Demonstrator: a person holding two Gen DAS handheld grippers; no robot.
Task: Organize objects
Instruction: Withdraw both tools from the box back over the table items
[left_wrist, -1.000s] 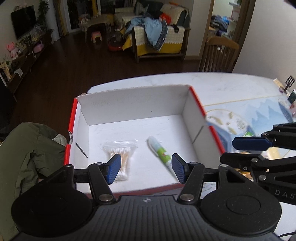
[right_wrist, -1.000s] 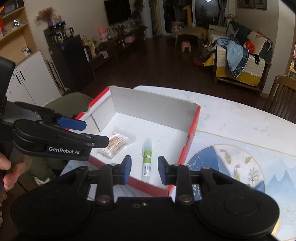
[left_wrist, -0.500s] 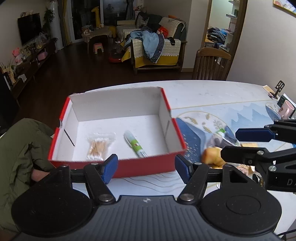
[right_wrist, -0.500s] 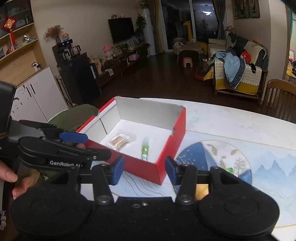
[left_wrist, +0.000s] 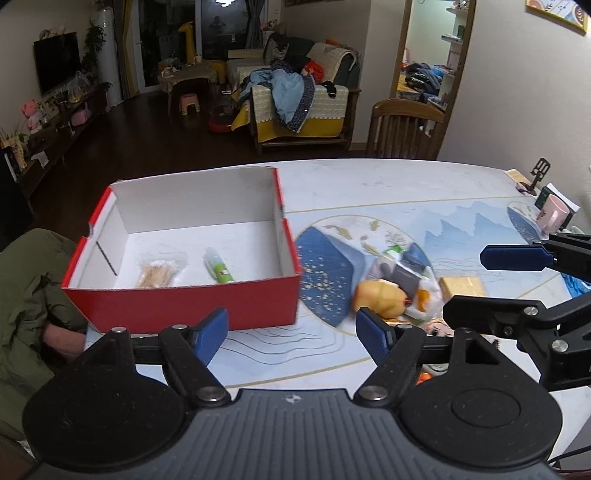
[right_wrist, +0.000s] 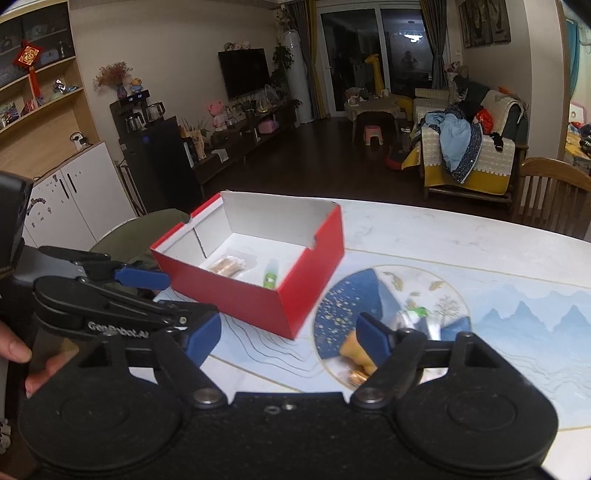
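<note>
Both my jaws are opening with nothing between them: left gripper (left_wrist: 291, 334), right gripper (right_wrist: 286, 338). They hang over the tabletop (left_wrist: 369, 184) toward the loose pile (left_wrist: 399, 284), which I judge next for the red box (left_wrist: 184, 306), already holding swabs (left_wrist: 160, 271) and tube (left_wrist: 218, 270).

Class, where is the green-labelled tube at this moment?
In the left wrist view, the green-labelled tube lies inside the red box, right of the cotton swab packet.

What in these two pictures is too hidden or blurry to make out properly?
- Pile of loose items, left wrist view: motion-blurred, so most cannot be named.
- Same pile, right wrist view: the right gripper covers much of it.
- Green-labelled tube in the red box: print too small to read.
</note>
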